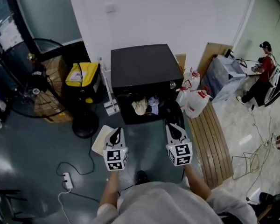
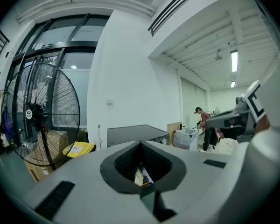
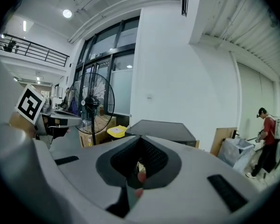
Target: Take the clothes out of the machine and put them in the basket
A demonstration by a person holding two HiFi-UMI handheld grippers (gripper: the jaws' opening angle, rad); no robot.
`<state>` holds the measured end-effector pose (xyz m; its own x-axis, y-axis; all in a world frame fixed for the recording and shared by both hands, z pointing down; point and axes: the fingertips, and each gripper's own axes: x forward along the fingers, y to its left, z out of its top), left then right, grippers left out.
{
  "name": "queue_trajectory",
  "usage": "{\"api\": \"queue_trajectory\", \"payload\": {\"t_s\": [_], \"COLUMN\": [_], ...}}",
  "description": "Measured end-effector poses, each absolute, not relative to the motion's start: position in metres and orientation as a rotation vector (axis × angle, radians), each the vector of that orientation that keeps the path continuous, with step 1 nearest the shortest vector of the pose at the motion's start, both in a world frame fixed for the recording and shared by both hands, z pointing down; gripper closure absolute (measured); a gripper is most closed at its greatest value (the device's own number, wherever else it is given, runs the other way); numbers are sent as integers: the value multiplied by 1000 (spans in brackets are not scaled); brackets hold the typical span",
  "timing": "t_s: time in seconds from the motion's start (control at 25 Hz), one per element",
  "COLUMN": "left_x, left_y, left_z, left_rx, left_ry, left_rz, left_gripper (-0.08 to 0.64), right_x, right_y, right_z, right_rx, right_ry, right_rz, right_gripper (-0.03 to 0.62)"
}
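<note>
Machine (image 1: 144, 71) against back wall, clothes (image 1: 147, 105) in its front opening. Bin (image 1: 81, 76) then fan (image 1: 30, 78) to its left, jugs (image 1: 193, 99) right. Left claw (image 1: 115, 133) and right claw (image 1: 174, 129) side by side before it.

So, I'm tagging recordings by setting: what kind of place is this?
Probably a workshop or lab hall, not a home laundry: a big pedestal fan, the black machine on open floor, a person at work nearby.

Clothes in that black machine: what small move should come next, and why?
Probably move the right gripper forward to the open front of the machine and part its jaws: the clothes lie inside, and it and the left gripper are shut, empty and short of them.
</note>
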<state>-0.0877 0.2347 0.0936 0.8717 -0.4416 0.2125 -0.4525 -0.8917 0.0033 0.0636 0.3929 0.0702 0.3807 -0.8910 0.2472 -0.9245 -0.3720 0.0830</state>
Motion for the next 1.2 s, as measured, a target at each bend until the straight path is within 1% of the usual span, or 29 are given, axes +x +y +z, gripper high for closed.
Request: {"api": "queue_trajectory", "payload": {"t_s": [0.32,0.76,1.2], "left_x": [-74,-29,37], "left_y": [183,170,130], "left_z": [107,125,144], "left_rx": [2983,2983,2948], "left_ry": [-699,-640,-713], "left_rz": [348,394,456], "left_gripper": [541,541,541], "right_x": [79,111,183], "right_y": [347,326,266], "right_z": [76,101,124], "right_rx": [2438,2402,2331], "right_ry": [-1604,-1613,-1708], "right_rz": [243,310,358], "right_gripper": [568,568,568]}}
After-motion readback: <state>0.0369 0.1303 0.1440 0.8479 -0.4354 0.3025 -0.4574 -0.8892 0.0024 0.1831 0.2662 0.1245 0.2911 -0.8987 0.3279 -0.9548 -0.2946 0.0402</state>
